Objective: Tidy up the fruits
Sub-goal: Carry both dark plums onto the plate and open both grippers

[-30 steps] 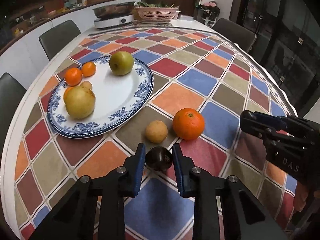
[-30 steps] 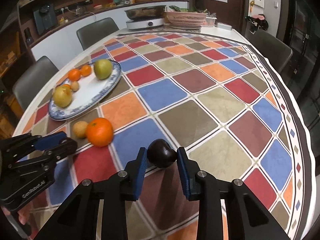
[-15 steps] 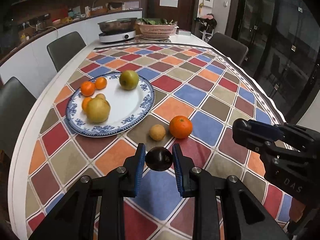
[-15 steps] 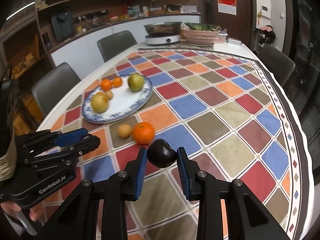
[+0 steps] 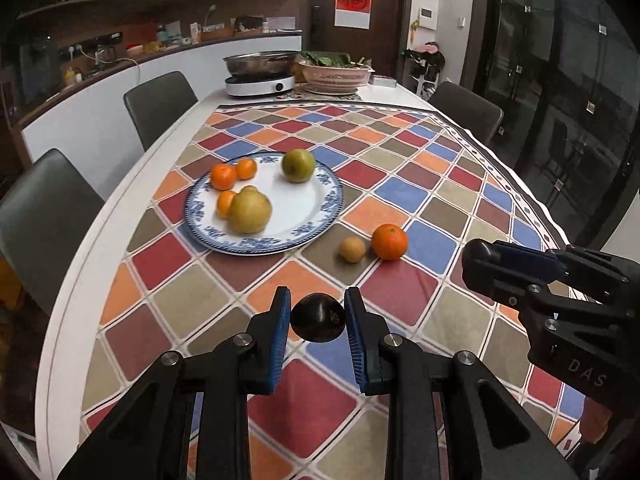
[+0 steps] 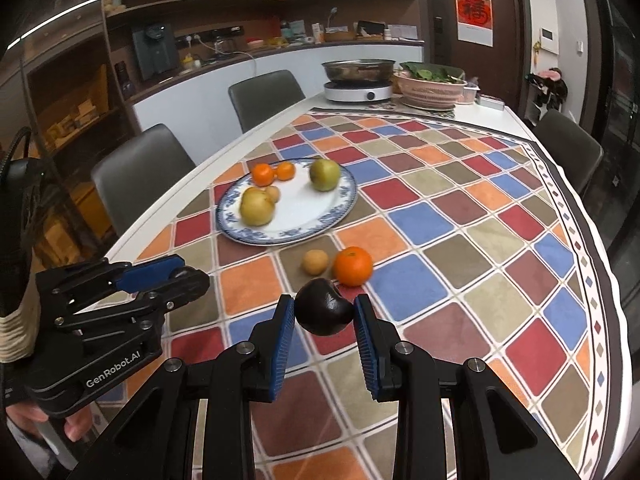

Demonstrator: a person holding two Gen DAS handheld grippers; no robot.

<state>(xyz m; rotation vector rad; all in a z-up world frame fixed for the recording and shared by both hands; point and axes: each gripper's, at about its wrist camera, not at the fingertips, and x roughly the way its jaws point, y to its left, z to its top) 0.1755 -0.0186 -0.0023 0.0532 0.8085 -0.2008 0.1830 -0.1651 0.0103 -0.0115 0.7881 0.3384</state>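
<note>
My left gripper (image 5: 318, 316) is shut on a small dark round fruit (image 5: 318, 317), held above the checked tablecloth. My right gripper (image 6: 325, 314) is shut on a second dark fruit (image 6: 325, 312), also lifted off the table. Each gripper shows in the other's view: the right gripper (image 5: 480, 264) at the right, the left gripper (image 6: 188, 276) at the left. Beyond lie an orange (image 5: 389, 241) and a small tan fruit (image 5: 352, 249) on the cloth. A blue-rimmed white plate (image 5: 316, 216) carries a yellow pear (image 5: 250, 213), a green apple (image 5: 298, 165) and three small oranges.
Grey chairs (image 5: 160, 104) stand along the table's left side and far right. At the far end sit a hot-pot cooker (image 5: 260, 76) and a pink basket of greens (image 5: 334, 74). The tablecloth's dark border (image 6: 592, 264) marks the right edge.
Both grippers have risen and drawn back from the plate with their dark fruits still held. The plate and the loose fruits look smaller and farther away. Nothing on the table has shifted.
</note>
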